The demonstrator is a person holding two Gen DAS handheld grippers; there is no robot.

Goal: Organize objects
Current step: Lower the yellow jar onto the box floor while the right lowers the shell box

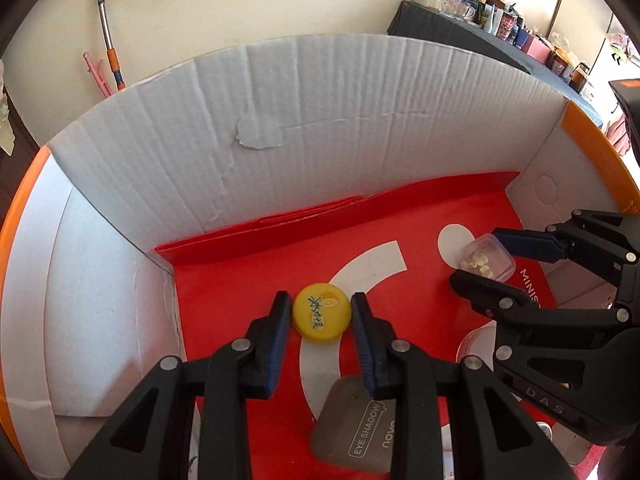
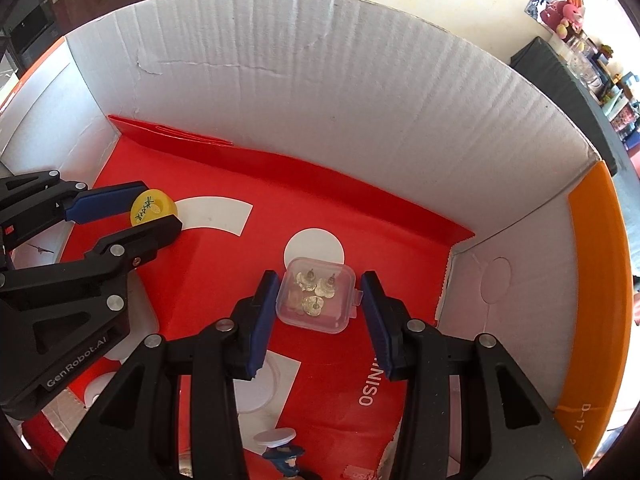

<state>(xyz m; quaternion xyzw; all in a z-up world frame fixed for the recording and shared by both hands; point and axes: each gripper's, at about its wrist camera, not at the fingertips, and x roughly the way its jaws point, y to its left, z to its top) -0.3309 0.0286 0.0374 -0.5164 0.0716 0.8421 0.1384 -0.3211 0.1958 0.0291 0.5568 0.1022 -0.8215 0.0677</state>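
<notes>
A round yellow tin (image 1: 322, 320) with a leaf drawing sits between the blue pads of my left gripper (image 1: 320, 298), low over the red floor of a cardboard box (image 1: 280, 120). The pads press on both its sides. The right wrist view shows the same yellow tin (image 2: 150, 206) in the left gripper (image 2: 158, 208) at the box's left. My right gripper (image 2: 320, 280) is shut on a small clear case (image 2: 316, 300) with earrings inside, near the box's right corner. From the left wrist view that clear case (image 1: 486, 258) shows between the right gripper (image 1: 474, 256) fingers.
A red shopping bag (image 2: 320, 216) lines the box floor. A grey eye shadow palette (image 1: 352, 428) lies near the front. A small blue figure with a white cap (image 2: 280, 448) stands at the front edge. The white box walls (image 2: 360, 100) rise on three sides, with orange flaps (image 2: 592, 280).
</notes>
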